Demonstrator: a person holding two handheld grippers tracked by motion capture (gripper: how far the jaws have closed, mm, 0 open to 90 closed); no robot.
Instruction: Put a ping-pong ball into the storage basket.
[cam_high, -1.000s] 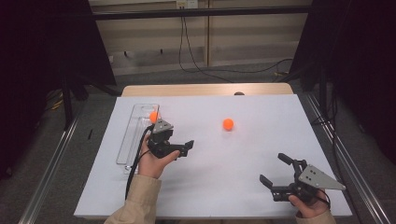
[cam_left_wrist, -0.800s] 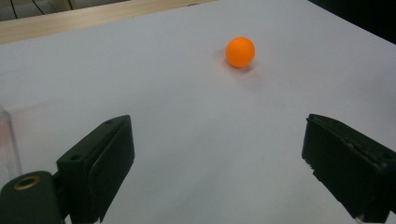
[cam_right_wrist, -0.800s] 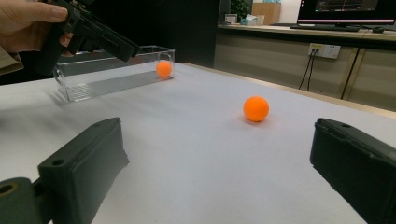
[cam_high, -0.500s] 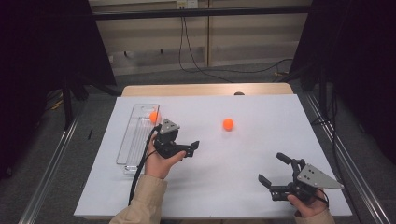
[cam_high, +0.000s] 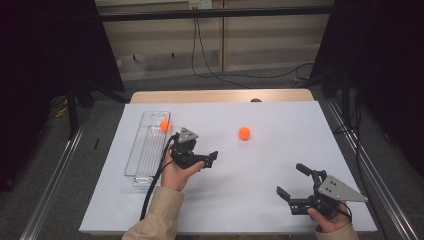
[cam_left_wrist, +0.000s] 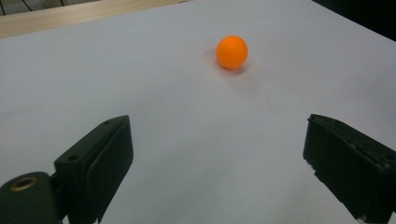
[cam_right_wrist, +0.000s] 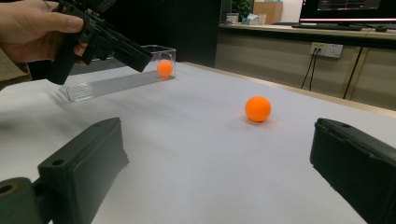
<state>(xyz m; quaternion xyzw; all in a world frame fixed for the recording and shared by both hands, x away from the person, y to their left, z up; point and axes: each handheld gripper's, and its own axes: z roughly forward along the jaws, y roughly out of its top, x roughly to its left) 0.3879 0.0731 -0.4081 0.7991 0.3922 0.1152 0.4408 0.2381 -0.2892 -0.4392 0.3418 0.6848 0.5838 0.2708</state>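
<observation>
The ball (cam_high: 244, 132) is lying free on the white sheet (cam_high: 260, 200), ahead of the left gripper (cam_high: 207, 159) and a little to its right, well apart from its tips. In the left gripper view the ball (cam_left_wrist: 231, 52) is being seen beyond the two jaws, nearer the right one, with bare sheet between. The left gripper is being held released, its jaws spread wide with nothing between them, and is being pointed toward the ball from just beside the tray (cam_high: 145, 150).

A second ball (cam_high: 164, 125) is sitting in the far end of the clear tray, behind and to the left of the left gripper.

The right gripper (cam_high: 292, 182) is being held low over the near right part of the sheet, well apart from both balls. Its jaws are also being kept spread, empty. In the right gripper view the free ball (cam_right_wrist: 258, 108) is lying ahead between the jaws, and the left gripper (cam_right_wrist: 140, 56) is being seen farther off, in front of the tray (cam_right_wrist: 116, 81).
</observation>
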